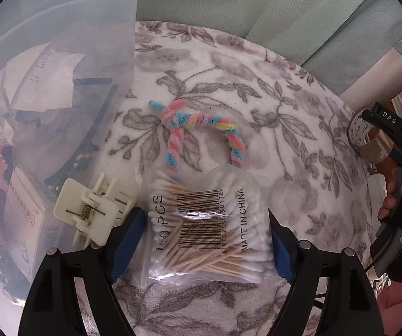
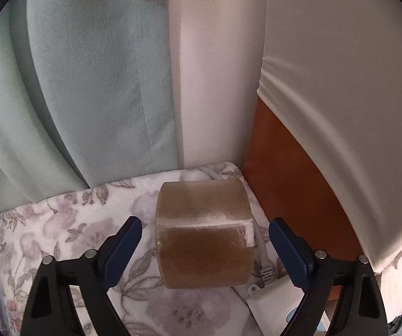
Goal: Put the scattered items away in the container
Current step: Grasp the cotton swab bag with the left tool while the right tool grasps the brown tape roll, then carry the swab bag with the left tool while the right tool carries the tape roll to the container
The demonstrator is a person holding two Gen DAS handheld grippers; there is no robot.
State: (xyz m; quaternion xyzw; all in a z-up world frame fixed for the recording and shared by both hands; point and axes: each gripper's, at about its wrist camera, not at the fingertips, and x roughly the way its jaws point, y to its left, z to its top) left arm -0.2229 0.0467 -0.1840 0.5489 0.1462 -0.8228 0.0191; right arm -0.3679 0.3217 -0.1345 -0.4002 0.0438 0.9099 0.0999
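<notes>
- Between the left gripper's (image 1: pixel 206 240) blue pads lies a clear zip bag of cotton swabs (image 1: pixel 206 224), flat on the flowered blanket (image 1: pixel 256 89); the jaws stand apart, one on each side of the bag, and I judge they are not yet pressing it, though the fisheye edge makes the last gap hard to read.
- Just outside the left jaw sits a cream plastic clip (image 1: pixel 94 210) with a bare wire spring, hard and boxy.
- Beyond the fingertips lies a twisted pipe cleaner (image 1: pixel 195 128), fuzzy, rainbow-striped, bent into an arch with a knot.
- Left of the jaws rises the container (image 1: pixel 61 28), a frosted plastic tub; paper, a small carton and dark tools show dimly through its wall.
- Far to the right of these jaws, the other gripper hangs at a tape roll by the blanket's edge.
- Step in hand, as I judge it: picking up the swab bag. Next the jaws must close on slippery, crinkly film and carry it left over the tub's rim.

- Through the right wrist camera, the right gripper (image 2: pixel 205 249) has its jaws apart and straddling the tape roll (image 2: pixel 205 235), which stands on its edge between them, touching neither pad.
- Smooth, brown and glossy, the roll is a wide, stiff cylinder with a loose tape end across it.
- Under the right jaw lie a white plug box (image 2: pixel 273 302) and its cable (image 2: pixel 262 252).
- Next, this pair must close squarely on the roll's flat sides, lest it roll away.
</notes>
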